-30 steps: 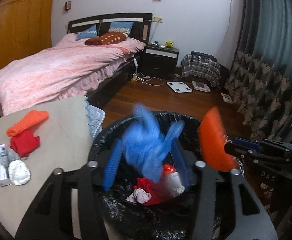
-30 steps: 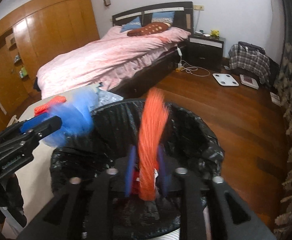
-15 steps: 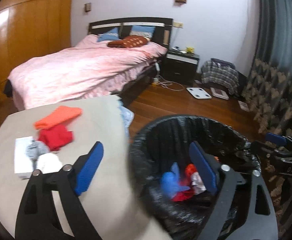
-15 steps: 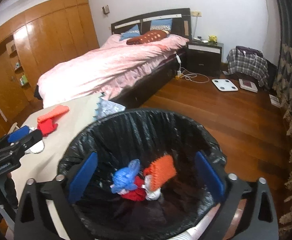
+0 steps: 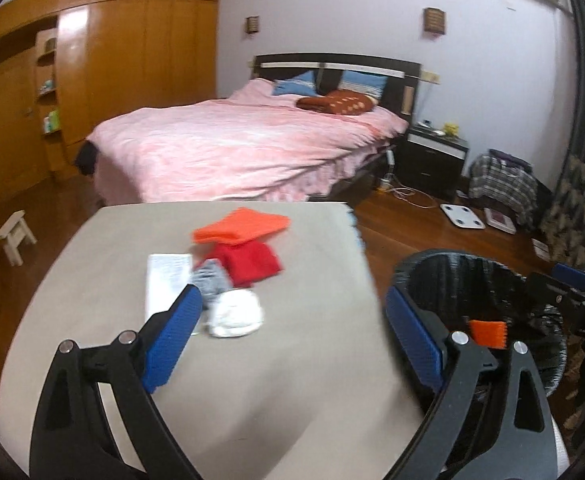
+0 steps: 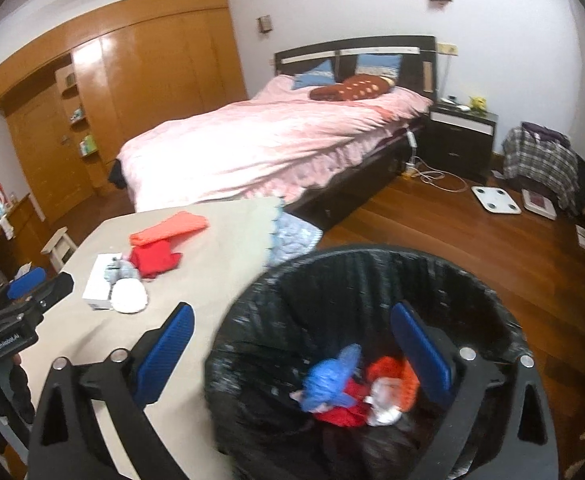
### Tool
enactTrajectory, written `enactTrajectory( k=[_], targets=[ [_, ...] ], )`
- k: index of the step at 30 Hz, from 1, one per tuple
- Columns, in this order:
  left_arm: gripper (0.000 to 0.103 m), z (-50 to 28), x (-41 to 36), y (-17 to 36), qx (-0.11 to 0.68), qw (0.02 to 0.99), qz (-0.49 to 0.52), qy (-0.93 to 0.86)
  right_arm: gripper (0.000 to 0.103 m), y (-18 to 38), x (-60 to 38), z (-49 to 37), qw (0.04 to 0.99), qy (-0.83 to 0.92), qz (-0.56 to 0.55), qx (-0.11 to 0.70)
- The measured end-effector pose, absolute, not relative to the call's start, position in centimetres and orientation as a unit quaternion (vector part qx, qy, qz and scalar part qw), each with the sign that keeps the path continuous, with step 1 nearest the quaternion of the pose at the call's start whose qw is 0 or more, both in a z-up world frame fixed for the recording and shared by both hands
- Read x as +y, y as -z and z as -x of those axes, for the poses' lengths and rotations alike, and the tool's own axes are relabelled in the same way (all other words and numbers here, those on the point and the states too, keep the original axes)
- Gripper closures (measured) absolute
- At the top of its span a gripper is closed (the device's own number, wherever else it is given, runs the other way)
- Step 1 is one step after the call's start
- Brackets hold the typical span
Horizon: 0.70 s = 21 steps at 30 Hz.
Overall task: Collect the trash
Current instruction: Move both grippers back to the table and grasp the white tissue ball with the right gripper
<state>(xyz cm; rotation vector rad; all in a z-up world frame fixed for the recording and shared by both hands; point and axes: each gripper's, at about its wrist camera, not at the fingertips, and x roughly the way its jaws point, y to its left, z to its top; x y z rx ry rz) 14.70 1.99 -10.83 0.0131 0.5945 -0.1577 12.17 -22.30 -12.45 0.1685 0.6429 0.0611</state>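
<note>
My left gripper hangs over the beige table, its jaws opening with nothing between them. Just ahead of it lie a white wad, a grey wad, a red cloth, an orange cloth and a flat white box. My right gripper stands open and empty over the near rim of the black-bagged bin. Inside the bin lie a blue piece, an orange piece, red scraps and white scraps.
A pink bed stands behind the table, with a dark nightstand to its right. A small stool sits on the wood floor at left. A white scale and a patterned curtain are at right.
Both grippers let go of the blue and orange pieces, which dropped into the bin, and opened wide. The left one swung left over the table; the right shifted left too.
</note>
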Motion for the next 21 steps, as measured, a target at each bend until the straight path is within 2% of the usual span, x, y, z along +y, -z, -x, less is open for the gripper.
enactTrajectory(
  k=[12,21],
  targets=[
    [0.012,-15.3,10.0,12.0,0.292,0.956,-0.004,-0.007,0.006,13.4,-13.4,-16.5,0.945,-0.089,-0.047,0.311],
    [0.012,-16.6,14.8,14.3,0.308,0.95,-0.007,-0.044,0.006,16.8,-7.0,-20.2,0.933,-0.127,-0.031,0.334]
  ],
)
